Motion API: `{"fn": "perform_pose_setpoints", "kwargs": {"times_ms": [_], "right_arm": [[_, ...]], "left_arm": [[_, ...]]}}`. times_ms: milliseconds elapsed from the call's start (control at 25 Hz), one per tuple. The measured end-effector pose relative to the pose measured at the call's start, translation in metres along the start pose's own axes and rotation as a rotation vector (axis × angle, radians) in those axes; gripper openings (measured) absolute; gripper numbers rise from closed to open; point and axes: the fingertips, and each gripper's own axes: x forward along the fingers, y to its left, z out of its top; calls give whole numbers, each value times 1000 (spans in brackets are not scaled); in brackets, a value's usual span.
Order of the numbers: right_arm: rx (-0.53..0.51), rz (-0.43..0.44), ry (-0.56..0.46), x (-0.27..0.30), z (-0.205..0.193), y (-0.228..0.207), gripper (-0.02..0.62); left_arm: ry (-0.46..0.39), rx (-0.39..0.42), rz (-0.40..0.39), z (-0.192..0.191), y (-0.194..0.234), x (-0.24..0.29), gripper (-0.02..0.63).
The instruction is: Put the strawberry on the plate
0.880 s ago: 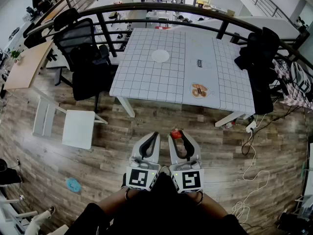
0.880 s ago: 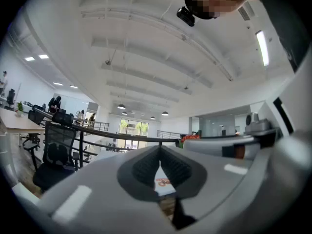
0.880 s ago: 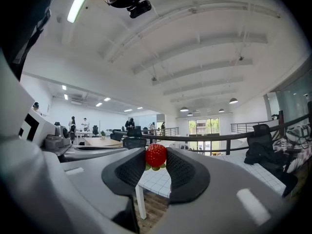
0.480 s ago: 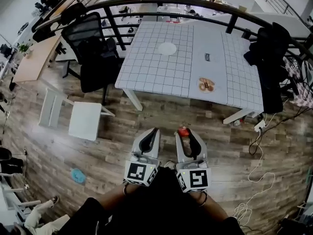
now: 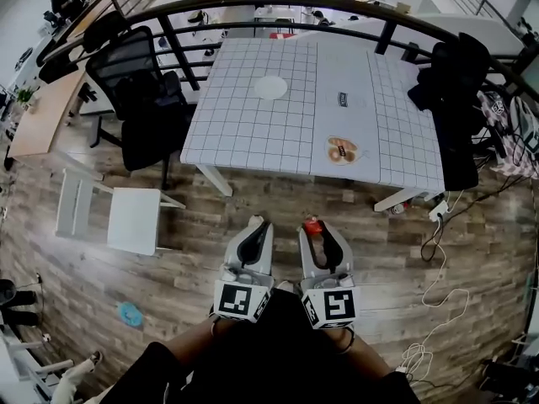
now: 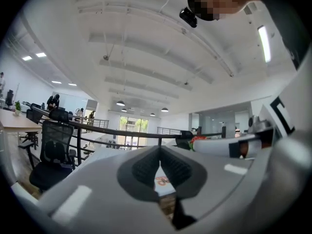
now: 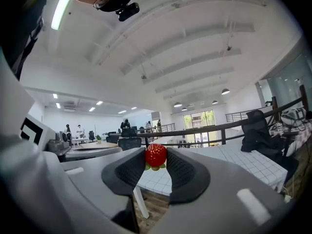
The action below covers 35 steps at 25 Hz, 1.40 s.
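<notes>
A red strawberry (image 7: 156, 154) with green leaves sits clamped between the dark pads of my right gripper (image 7: 156, 158). From the head view that gripper (image 5: 313, 228) is over the wooden floor, short of the table, with the strawberry (image 5: 312, 225) at its tip. My left gripper (image 5: 259, 223) is beside it, its pads (image 6: 146, 167) meeting with nothing between them. A white plate (image 5: 271, 87) lies far back on the checked table (image 5: 253, 133). A second plate (image 5: 341, 151) with brown food sits near the table's front edge.
A black office chair (image 5: 139, 82) and a white stool (image 5: 133, 219) stand left of the table. A chair draped with a black jacket (image 5: 450, 99) is at the right. A dark railing (image 5: 253, 11) curves behind. Cables (image 5: 434, 284) trail on the floor at the right.
Both grippers stay side by side in front of the person, the strawberry still gripped. Only the head view has swayed a little.
</notes>
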Motion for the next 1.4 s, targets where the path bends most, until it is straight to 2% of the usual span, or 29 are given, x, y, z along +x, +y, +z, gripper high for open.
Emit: {"fn": "perform_pose_setpoints", "kwargs": {"times_ms": [120,440,800,1000,1120,1400], "right_arm": [[-26,-21,13,17,3,-10,132],[-67,-58,18,81,15,-24,132],[-85,-70,30,169,33,-26,132],[-67,-50,59,224,30,-21,132],[-82,-43,72,253,32,-19,132],[-98,-24,84,316,38,-17,132]], "left_arm": [[-29,24,-6,12,7,21,11],[-55,18,-9,24,50,76,11],[-28,-22,22,34,123,132,11],[-28,-24,46,38,173,158,11],[-8,-41,62,37,201,173,11],[-20,-56,99,43,255,208,11]]}}
